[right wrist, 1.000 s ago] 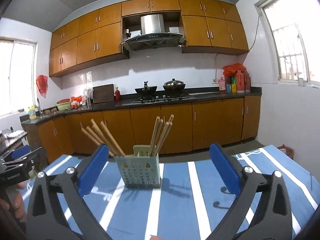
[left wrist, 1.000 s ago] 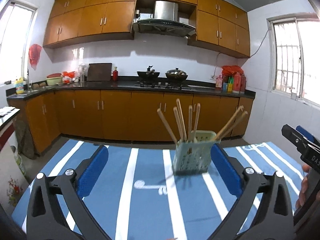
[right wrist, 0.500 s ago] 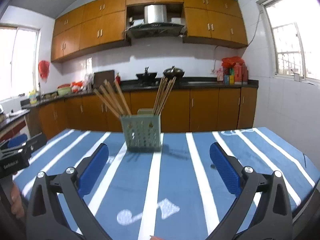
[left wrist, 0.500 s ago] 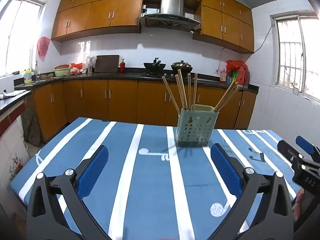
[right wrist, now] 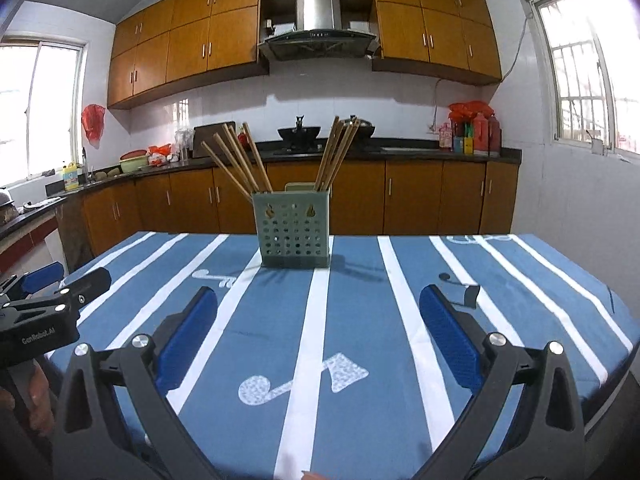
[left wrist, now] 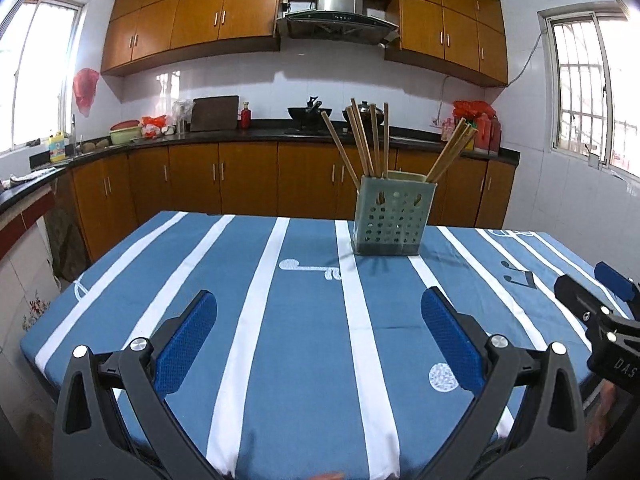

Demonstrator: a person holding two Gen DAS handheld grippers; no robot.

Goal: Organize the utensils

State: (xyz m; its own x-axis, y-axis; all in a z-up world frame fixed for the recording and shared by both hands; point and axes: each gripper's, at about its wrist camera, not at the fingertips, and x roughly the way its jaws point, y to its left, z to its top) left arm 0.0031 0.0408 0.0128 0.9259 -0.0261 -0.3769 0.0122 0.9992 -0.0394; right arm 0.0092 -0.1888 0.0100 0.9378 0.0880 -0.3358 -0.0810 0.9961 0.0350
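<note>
The utensil holder [left wrist: 394,216] is a pale green box with rows of round holes in its wall, and it stands upright on the far half of the table [left wrist: 304,344]. The table carries a blue cloth with white stripes and white music-note figures. Inside the holder there are wooden chopsticks [left wrist: 370,142] in two bundles. In the right wrist view one bundle [right wrist: 240,162] leans to the left and the other bundle [right wrist: 338,152] leans slightly to the right, and a low divider shows between them at the rim. All the chopsticks have their lower ends in the holder; none lies on the cloth.

The left gripper [left wrist: 318,344] is over the near part of the table, well apart from the holder. Its jaws stand wide apart and nothing is between the blue pads [left wrist: 188,344], only the striped cloth below. The right gripper [right wrist: 318,340] is in the same condition: the jaws are spread, empty, and the holder is far in front of it, a little to the left of its middle line. Each gripper shows at the edge of the other camera's view, so they are side by side at the near edge of the table.

Behind the table there is a kitchen counter [right wrist: 400,152] with brown cabinets, a wok [right wrist: 299,133] on the stove, and red bottles [right wrist: 486,134] at the right end.
</note>
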